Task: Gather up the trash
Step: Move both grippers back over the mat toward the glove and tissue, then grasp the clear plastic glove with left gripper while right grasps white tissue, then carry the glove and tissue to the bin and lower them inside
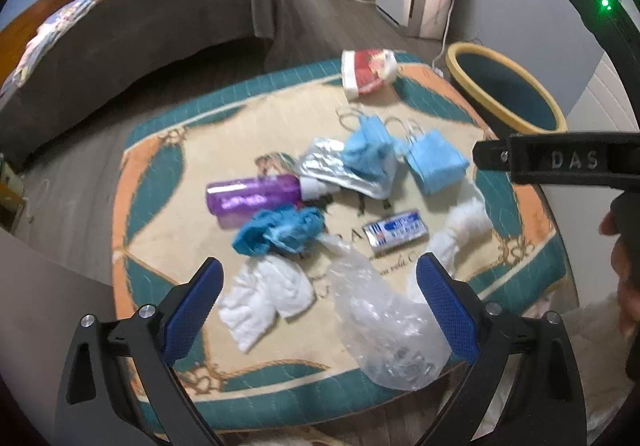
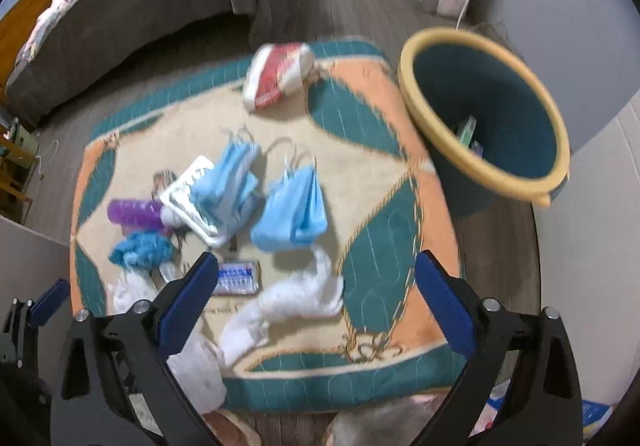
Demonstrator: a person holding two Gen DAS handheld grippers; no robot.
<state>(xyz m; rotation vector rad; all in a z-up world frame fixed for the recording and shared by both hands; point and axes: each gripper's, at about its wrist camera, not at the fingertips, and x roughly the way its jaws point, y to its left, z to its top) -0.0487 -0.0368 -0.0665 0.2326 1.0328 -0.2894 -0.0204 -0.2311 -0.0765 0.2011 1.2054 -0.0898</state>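
Crinkled clear plastic, the plastic bag [image 1: 384, 326], lies just ahead of your left gripper [image 1: 320, 310], between its wide-spread blue fingers [image 1: 192, 310] and nearer the right-hand one. Judge it featherlight, slippery and quick to collapse, so pinch a bunched fold rather than a flat sheet. Toward the left finger sits a white crumpled tissue [image 1: 266, 300], soft and easy to squeeze anywhere. Beyond the fingertips lie a teal crumpled glove [image 1: 280, 232], a purple tube [image 1: 252, 200], a silver foil pouch [image 1: 332, 170] and two blue face masks [image 1: 434, 166]; a mask should lift by its bunched body or its ear loops. A small foil packet [image 1: 394, 232] lies flat and may be hard to get under. Motion blur hides any print on it. The bin [image 1: 508, 94] stands far right, partly behind the other tool.

From the right wrist, your right gripper [image 2: 320, 306] is also spread wide and holds nothing. White tissue strips [image 2: 296, 298] lie between its fingers, limp and light. The bin [image 2: 484, 114] sits beyond the right finger, off the rug [image 2: 380, 278], with some item inside that you cannot identify. The red-and-white wrapper [image 2: 280, 72] at the far edge is blurred.
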